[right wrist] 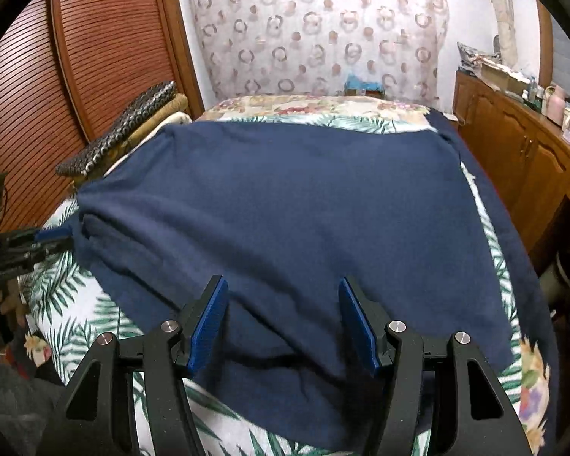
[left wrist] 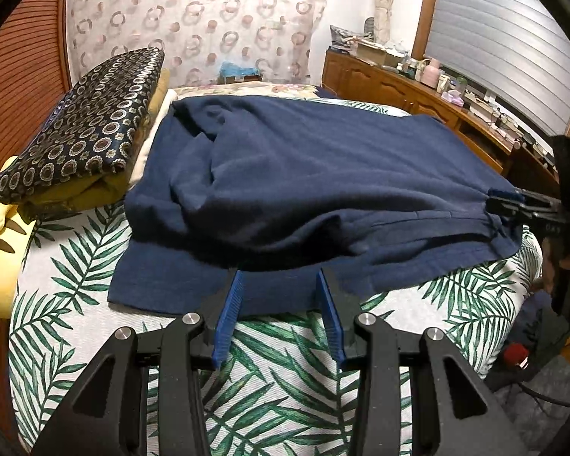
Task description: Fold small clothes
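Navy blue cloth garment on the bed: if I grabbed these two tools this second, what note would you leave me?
Left tool: fingers apart, tips at the near edge of the navy blue cloth garment; no clear grip.
Right tool: fingers apart over the garment's other end; no clear grip.
Garment: spread on the palm-leaf printed bed cover, one layer doubled over another.
Done: seemingly a first fold.
Left: further folds, smoothing.

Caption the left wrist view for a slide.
Open left gripper fingers poised at the near edge of a navy garment on a leaf-print bed cover.
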Tool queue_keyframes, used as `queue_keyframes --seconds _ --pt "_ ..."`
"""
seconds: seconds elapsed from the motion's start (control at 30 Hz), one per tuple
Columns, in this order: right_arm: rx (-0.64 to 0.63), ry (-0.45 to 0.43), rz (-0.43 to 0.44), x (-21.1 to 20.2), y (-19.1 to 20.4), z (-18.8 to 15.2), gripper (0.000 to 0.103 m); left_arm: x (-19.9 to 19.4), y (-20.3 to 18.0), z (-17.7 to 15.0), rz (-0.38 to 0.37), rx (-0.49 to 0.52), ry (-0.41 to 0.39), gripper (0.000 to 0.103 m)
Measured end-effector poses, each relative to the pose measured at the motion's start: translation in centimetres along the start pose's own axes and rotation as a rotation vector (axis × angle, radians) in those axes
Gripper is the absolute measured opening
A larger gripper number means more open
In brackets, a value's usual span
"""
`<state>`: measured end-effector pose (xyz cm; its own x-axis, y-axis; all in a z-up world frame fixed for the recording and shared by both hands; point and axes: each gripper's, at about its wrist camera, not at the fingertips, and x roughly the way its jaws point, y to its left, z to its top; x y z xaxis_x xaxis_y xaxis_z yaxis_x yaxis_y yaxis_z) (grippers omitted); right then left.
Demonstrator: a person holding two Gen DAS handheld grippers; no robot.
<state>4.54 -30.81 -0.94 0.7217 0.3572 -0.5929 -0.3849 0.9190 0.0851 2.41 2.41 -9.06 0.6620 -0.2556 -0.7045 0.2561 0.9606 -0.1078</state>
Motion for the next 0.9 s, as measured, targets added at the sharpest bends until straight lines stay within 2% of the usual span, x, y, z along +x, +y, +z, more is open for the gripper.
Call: queue_keyframes --seconds 0.17,0.3,0.53,0.6,0.67,0.7,0.73,0.9 --pt "0.042 -0.023 -0.021 0.4 -1.2 -0.7 0.062 -0.1 0.2 -0.3 0.034 0.016 -0.013 0.041" --pt "0.086 -0.035 -0.011 0.5 -2.0 -0.8 0.062 -0.5 0.6 -0.5 0.025 0.006 -0.014 0.041" --pt "0.066 -0.03 -0.026 0.7 -1.3 -1.2 0.062 -2.2 2.1 -0.2 0.032 0.0 -0.048 0.041" --pt "0.065 -0.031 -0.026 0.7 -1.1 -1.2 0.063 -2.6 2.9 0.3 0.041 -0.006 -0.051 0.047" --pt "0.066 -0.032 -0.026 0.7 -1.1 -1.3 0.063 -3.0 4.0 0.8 0.043 -0.025 -0.059 0.07" --pt "0.065 -0.032 -0.027 0.6 -1.0 -1.4 0.063 -3.1 4.6 1.2 0.044 -0.036 -0.065 0.075" --pt "0.063 -0.033 -0.028 0.5 -1.0 -1.5 0.063 -3.0 5.0 1.6 0.048 -0.044 -0.069 0.077" --pt "0.064 -0.034 -0.029 0.6 -1.3 -1.3 0.063 -1.5 7.0 3.4 0.083 -0.068 -0.065 0.078"
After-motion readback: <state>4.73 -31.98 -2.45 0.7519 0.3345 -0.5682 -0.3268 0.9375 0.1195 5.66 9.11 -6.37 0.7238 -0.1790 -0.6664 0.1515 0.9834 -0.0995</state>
